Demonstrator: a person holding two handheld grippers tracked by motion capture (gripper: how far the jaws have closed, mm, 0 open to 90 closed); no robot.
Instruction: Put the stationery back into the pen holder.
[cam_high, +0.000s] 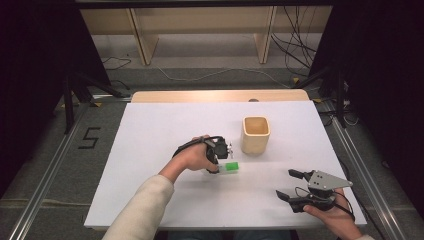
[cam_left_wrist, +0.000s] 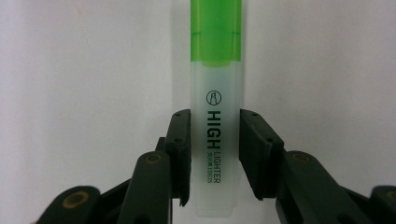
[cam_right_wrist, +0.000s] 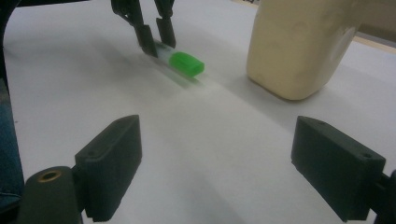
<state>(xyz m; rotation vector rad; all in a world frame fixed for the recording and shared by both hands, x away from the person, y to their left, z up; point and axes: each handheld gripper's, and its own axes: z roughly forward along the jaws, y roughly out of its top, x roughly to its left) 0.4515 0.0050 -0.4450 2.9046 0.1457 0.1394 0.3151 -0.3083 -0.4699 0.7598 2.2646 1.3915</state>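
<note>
left gripper view, left tool (cam_left_wrist: 215, 154) clamping highlighter (cam_left_wrist: 215, 116)

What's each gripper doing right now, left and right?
Left gripper: closed on the green highlighter, which lies on the table.
Right gripper: open, holding nothing.

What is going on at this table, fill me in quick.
A person works a two-jaw gripper in each hand over a white table. The left gripper has its jaws closed on the clear barrel of a green-capped highlighter pen, which lies low on the table. A light wooden square cup stands upright just beyond it. The right gripper waits near the table's front edge, jaws wide open with nothing between them.
</note>
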